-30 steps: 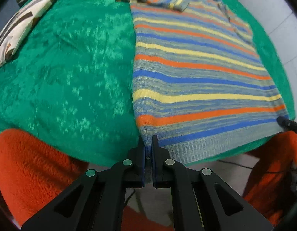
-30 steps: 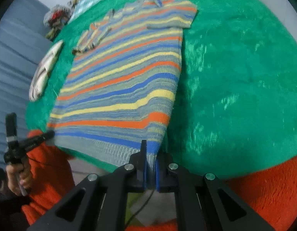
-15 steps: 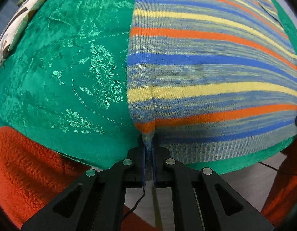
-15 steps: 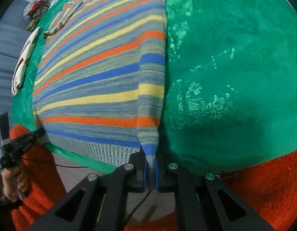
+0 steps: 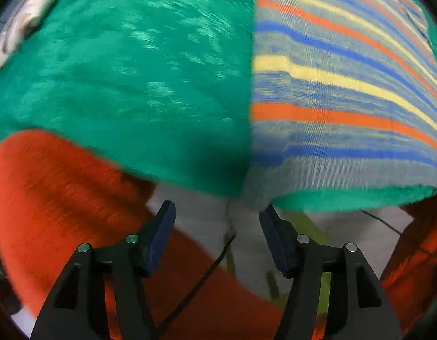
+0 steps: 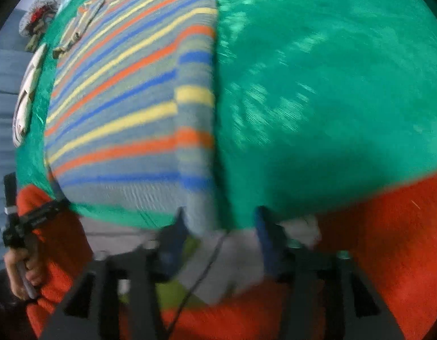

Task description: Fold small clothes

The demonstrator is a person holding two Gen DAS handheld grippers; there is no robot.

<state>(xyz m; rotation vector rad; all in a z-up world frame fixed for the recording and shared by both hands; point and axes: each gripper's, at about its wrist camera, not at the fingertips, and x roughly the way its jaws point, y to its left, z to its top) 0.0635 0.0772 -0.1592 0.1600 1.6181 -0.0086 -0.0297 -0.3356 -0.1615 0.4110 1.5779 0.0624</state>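
A striped knit shirt (image 5: pixel 345 90) in blue, yellow, orange and grey lies flat on the green cloth (image 5: pixel 133 70), its ribbed hem at the near table edge. My left gripper (image 5: pixel 217 215) is open and empty, just off the hem's left corner. In the right wrist view the shirt (image 6: pixel 127 107) has a narrow strip folded over along its right edge. My right gripper (image 6: pixel 218 221) is open, its jaws either side of the hem's right corner, holding nothing. Both views are motion-blurred.
An orange fleece cover (image 5: pixel 62 192) hangs below the green cloth (image 6: pixel 331 85) on both sides. A white patterned item (image 5: pixel 23 31) lies at the far left; it also shows in the right wrist view (image 6: pixel 28 90). The other hand-held gripper (image 6: pixel 31 218) shows at left.
Both grippers were shut on the shirt's hem corners; both have opened and let the hem go. The hem now lies on the table edge and both cameras have pulled back a little.
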